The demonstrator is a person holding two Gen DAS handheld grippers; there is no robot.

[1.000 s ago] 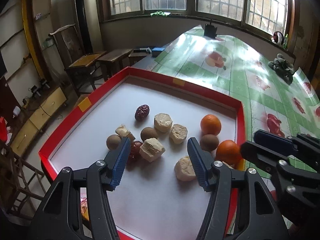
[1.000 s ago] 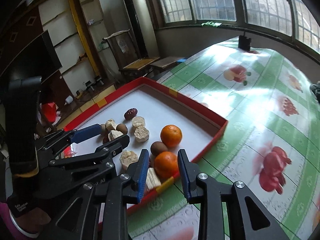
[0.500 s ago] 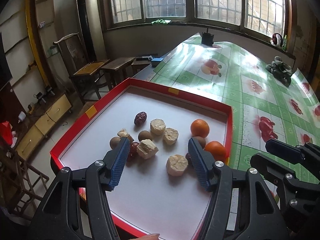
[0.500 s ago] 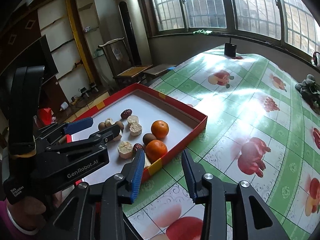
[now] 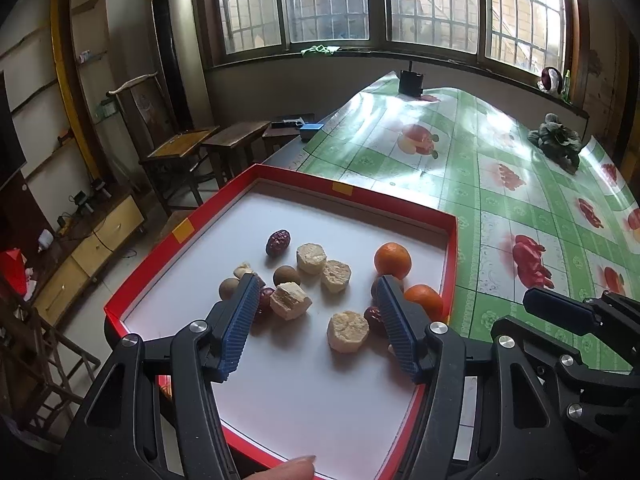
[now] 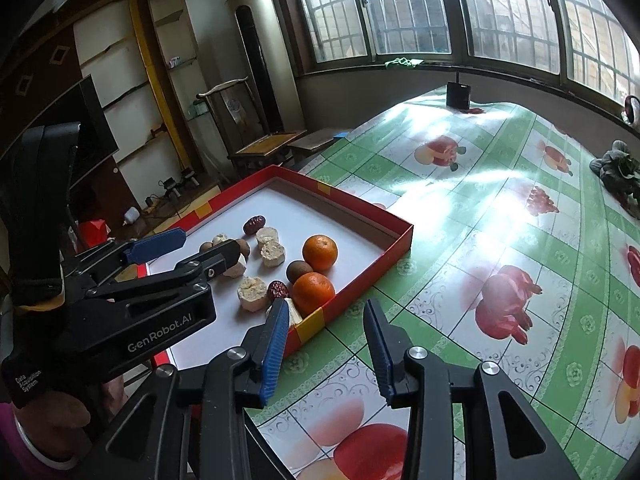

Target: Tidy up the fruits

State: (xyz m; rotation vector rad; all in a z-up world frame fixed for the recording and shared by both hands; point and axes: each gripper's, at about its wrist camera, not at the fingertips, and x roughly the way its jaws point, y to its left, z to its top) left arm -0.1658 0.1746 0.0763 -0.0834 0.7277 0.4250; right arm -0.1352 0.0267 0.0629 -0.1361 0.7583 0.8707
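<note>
Red tray [image 5: 451, 264] overhanging table edge, fruit loose inside; left tongs [image 5: 316, 312] half-wide, right tongs [image 6: 326, 322] narrower, both empty; a nudge may tip it.

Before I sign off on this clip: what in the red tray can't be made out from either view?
- Left wrist view: the brown fruit beside the near orange is mostly behind the left gripper finger.
- Left wrist view: the near corner of the red tray is cut off by the gripper body.
- Right wrist view: the pale piece at the tray wall is partly behind the right gripper finger; its kind is unclear.
</note>
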